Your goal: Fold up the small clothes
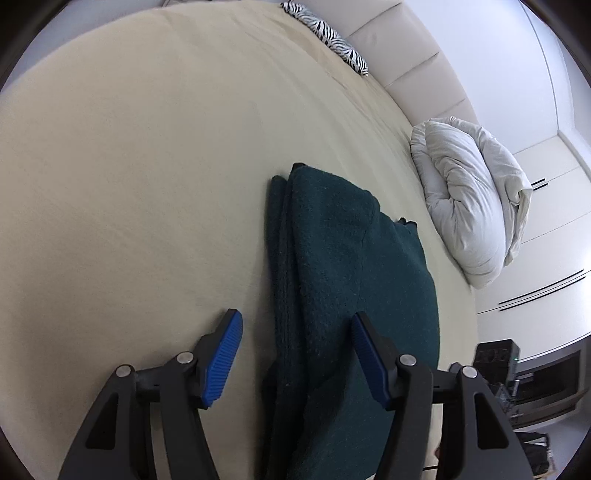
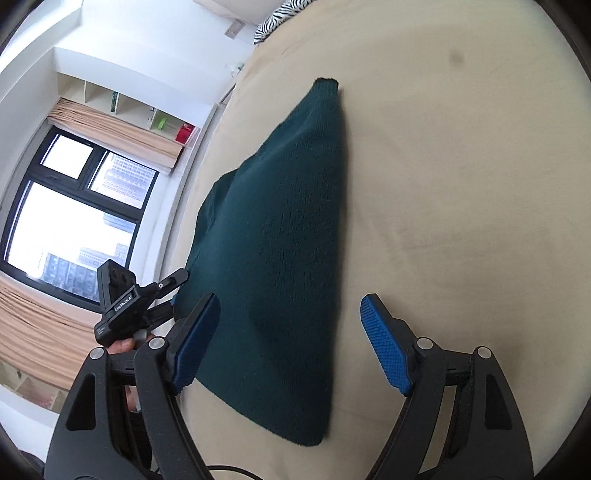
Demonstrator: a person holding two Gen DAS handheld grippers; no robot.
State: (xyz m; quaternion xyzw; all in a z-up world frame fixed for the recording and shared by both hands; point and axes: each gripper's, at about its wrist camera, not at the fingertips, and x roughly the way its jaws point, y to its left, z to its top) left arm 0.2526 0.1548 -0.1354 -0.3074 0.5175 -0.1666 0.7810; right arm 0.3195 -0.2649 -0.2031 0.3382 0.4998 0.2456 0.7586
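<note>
A dark green knitted garment [image 1: 343, 280] lies folded lengthwise on the beige bed sheet [image 1: 129, 166]. My left gripper [image 1: 295, 332] is open and empty, its blue pads straddling the garment's near end just above it. In the right wrist view the same garment [image 2: 288, 240] stretches away as a long narrow shape. My right gripper [image 2: 291, 321] is open and empty over its near end. The left gripper's body [image 2: 125, 306] shows at the garment's left side, held by a hand.
A crumpled white duvet [image 1: 469, 199] lies at the bed's right edge. A zebra-print pillow [image 1: 332, 33] sits by the padded headboard [image 1: 406, 55]. White wardrobes [image 1: 546, 206] stand beyond. A window [image 2: 70, 221] with curtains and wall shelves [image 2: 122, 107] lies left of the bed.
</note>
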